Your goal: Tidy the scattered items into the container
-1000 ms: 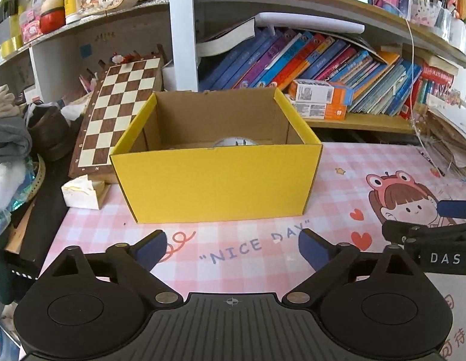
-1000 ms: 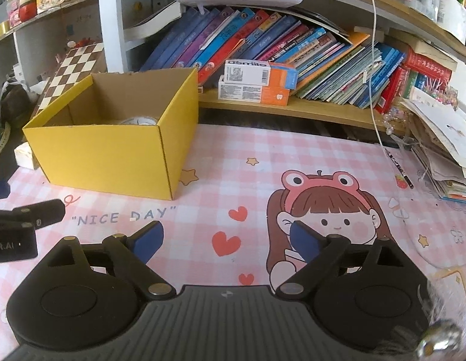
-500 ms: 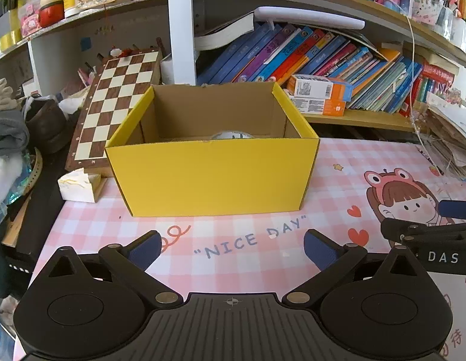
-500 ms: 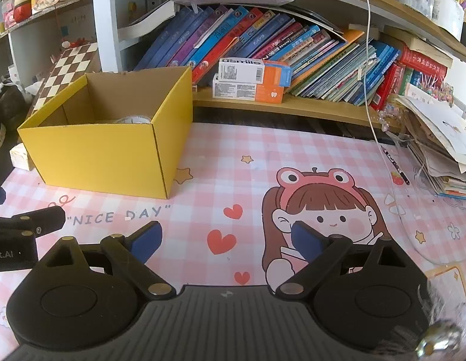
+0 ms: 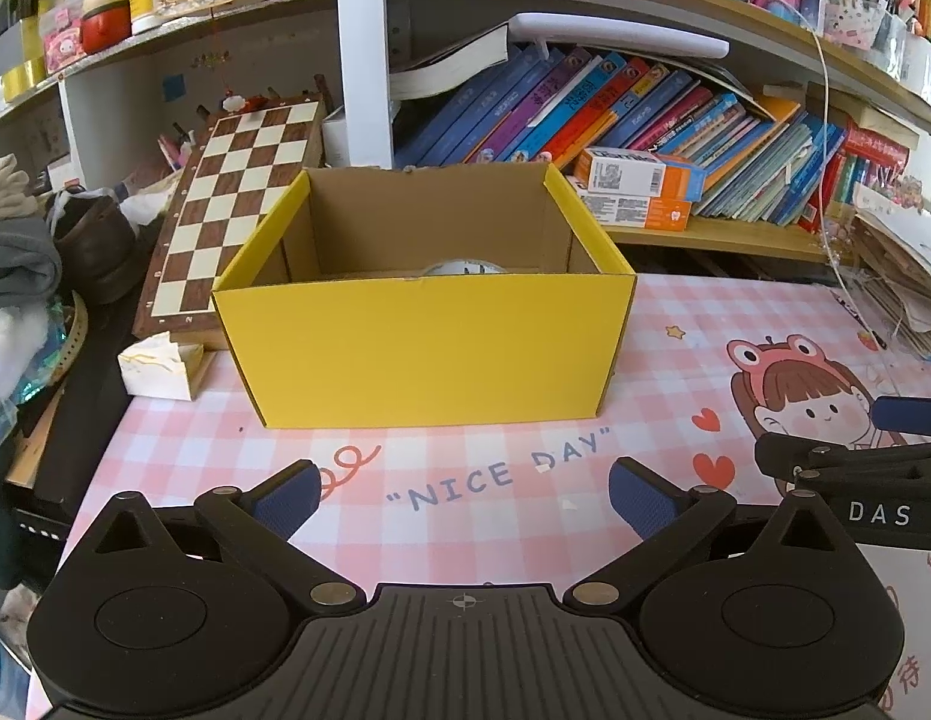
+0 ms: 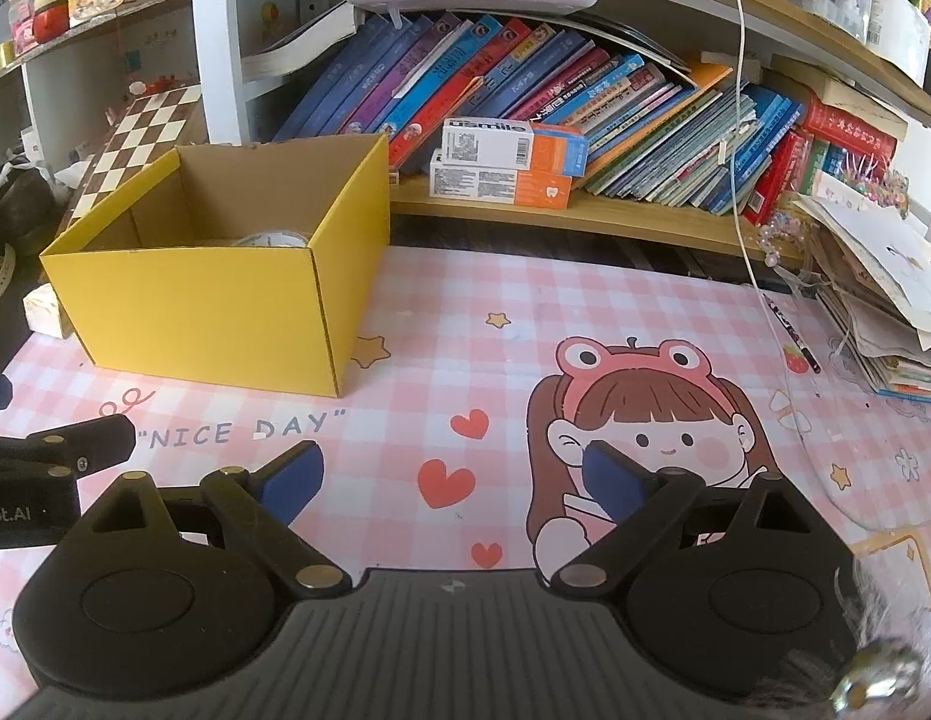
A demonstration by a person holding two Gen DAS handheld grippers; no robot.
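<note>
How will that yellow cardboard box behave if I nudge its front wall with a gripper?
The yellow box would probably slide across the pink mat rather than tip: it sits wide and low. It looks light; only one small rounded item shows inside. The open-topped thin cardboard wall may bow inward under a push near the rim.

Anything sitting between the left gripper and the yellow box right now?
Nothing visible. The left gripper is open and empty, and only bare pink mat lies between it and the yellow box. The right gripper is off to the side, not in that path.
</note>
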